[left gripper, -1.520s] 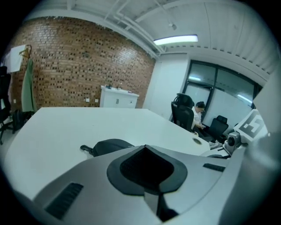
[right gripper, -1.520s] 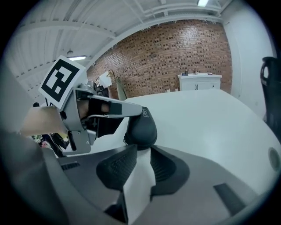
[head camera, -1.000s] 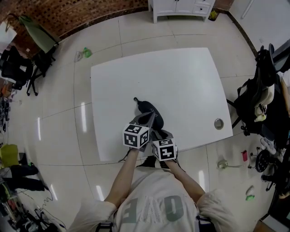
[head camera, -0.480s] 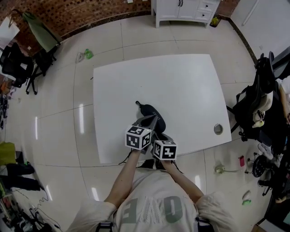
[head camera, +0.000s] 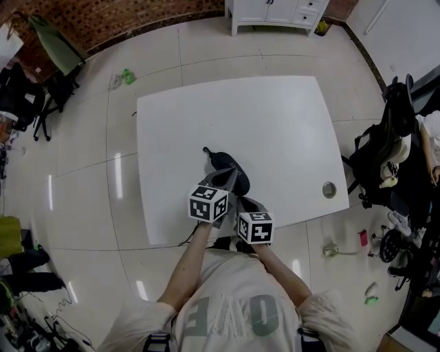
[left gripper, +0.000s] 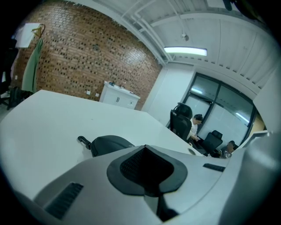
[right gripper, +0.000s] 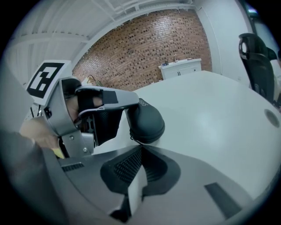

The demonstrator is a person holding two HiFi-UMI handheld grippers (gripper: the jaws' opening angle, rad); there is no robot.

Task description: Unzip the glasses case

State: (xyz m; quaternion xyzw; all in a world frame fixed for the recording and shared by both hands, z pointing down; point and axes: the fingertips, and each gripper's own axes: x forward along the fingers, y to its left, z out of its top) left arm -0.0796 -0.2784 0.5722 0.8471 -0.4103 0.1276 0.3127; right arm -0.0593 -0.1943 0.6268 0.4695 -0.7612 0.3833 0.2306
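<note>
- Near the near edge of the white table (head camera: 275,117), a little left of its middle, lies the dark glasses case (head camera: 225,163); it looks closed; a small loop (left gripper: 83,140) sticks out of its far end
- left gripper (left gripper: 145,148) reaches over the case from the near side; its jaws stand together with nothing visible between the pads; its tips rest against the near top of the case; the right gripper view shows one of its grey fingers (right gripper: 109,96) lying across the top of the case
- right gripper (right gripper: 140,148) sits just right of the left one and nearer to the person; its jaws have just closed and meet at the tips, right under the case's near end beside the zip seam; whether the zip pull is pinched between them cannot be made out
- round grommet (head camera: 330,188) sits in the table's near right corner, well apart from the case
- black chair (head camera: 385,151) stands off the table's right edge; white cabinet (head camera: 275,14) stands on the far side by a brick wall (head camera: 103,20)
</note>
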